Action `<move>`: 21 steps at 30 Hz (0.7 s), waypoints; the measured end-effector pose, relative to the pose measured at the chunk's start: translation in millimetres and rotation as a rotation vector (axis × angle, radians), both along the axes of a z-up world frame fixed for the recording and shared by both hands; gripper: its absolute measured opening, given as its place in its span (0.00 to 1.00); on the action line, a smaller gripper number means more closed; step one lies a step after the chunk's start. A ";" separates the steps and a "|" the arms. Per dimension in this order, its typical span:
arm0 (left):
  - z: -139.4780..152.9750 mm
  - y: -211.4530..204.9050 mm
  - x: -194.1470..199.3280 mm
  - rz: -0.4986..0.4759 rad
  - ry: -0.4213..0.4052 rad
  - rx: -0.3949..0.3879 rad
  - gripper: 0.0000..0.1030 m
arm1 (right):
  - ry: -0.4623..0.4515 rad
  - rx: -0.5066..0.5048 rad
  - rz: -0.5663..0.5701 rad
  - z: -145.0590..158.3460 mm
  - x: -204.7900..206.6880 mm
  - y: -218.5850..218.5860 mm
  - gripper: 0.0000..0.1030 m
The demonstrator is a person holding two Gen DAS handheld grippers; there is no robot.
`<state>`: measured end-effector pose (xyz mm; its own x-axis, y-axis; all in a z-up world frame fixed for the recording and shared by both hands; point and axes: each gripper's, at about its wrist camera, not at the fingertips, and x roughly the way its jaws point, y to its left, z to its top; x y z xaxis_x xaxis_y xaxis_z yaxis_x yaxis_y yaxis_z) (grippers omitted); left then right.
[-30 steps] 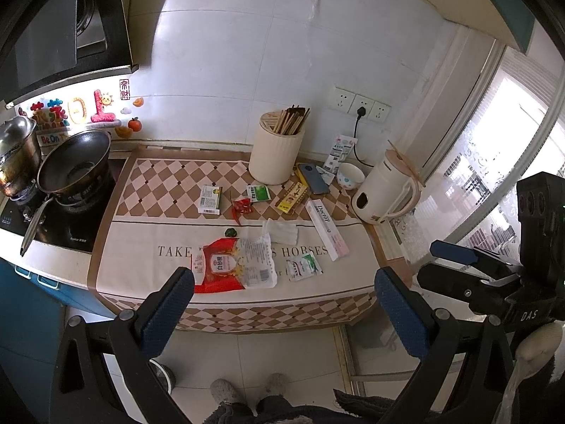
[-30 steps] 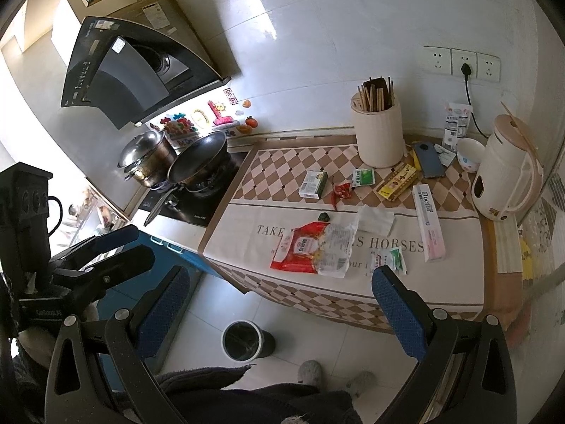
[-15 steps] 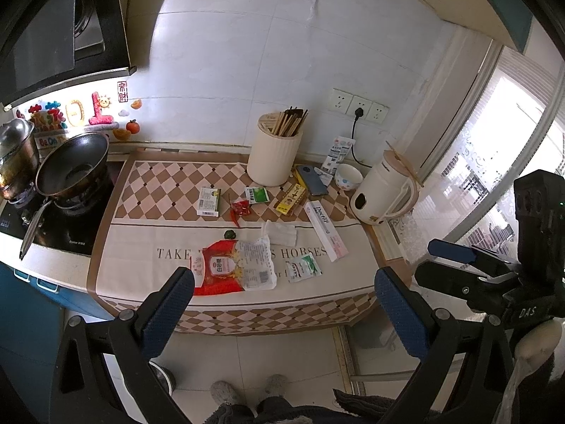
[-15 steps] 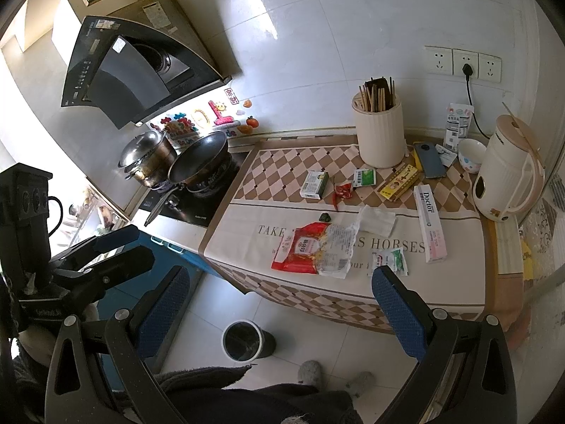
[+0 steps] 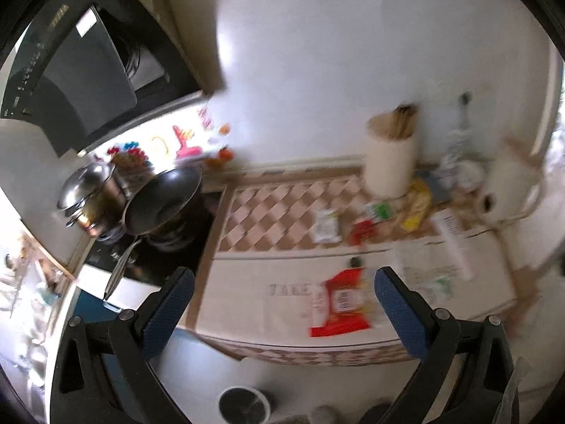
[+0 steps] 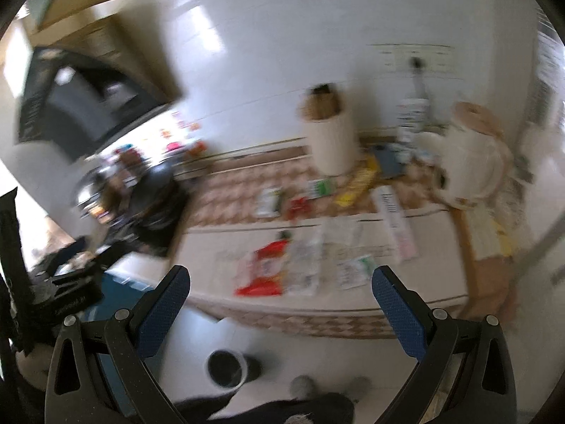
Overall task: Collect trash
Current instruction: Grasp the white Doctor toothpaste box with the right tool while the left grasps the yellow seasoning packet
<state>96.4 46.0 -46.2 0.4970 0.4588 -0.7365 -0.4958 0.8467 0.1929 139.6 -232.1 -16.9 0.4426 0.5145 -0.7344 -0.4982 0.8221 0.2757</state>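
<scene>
Both views are blurred by motion. Wrappers lie on the checked counter mat (image 5: 275,212): a red packet (image 5: 340,300) (image 6: 263,268), a clear bag (image 6: 305,258), a small green-and-white sachet (image 6: 355,270), a white sachet (image 5: 326,226) and a small red wrapper (image 5: 362,229). A round bin (image 5: 243,404) (image 6: 226,367) stands on the floor below the counter. My left gripper (image 5: 282,304) is open and empty, above the floor in front of the counter. My right gripper (image 6: 280,296) is open and empty, also short of the counter edge.
A cream utensil holder (image 5: 390,162) (image 6: 332,141) and a white kettle (image 6: 469,173) stand at the back of the counter. A wok (image 5: 160,201) and a steel pot (image 5: 88,190) sit on the hob at left. A long white box (image 6: 393,226) lies at right.
Both cameras have swung fast and the views are now smeared. The left wrist view has turned left, so the hob and the floor bin show. The right gripper has come closer to the counter.
</scene>
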 end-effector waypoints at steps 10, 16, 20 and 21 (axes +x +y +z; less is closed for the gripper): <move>-152.3 30.8 96.2 0.163 0.289 -0.153 1.00 | 0.169 -0.184 -0.190 -131.6 135.4 -15.4 1.00; -207.6 17.7 172.7 0.181 0.401 -0.167 1.00 | 0.221 -0.319 -0.168 -212.4 232.7 4.7 0.98; -230.0 4.7 231.2 0.151 0.439 -0.159 1.00 | 0.278 -0.406 -0.113 -264.9 289.4 28.6 0.87; -233.0 2.1 241.6 0.143 0.448 -0.156 1.00 | 0.297 -0.427 -0.097 -279.7 302.6 35.6 0.84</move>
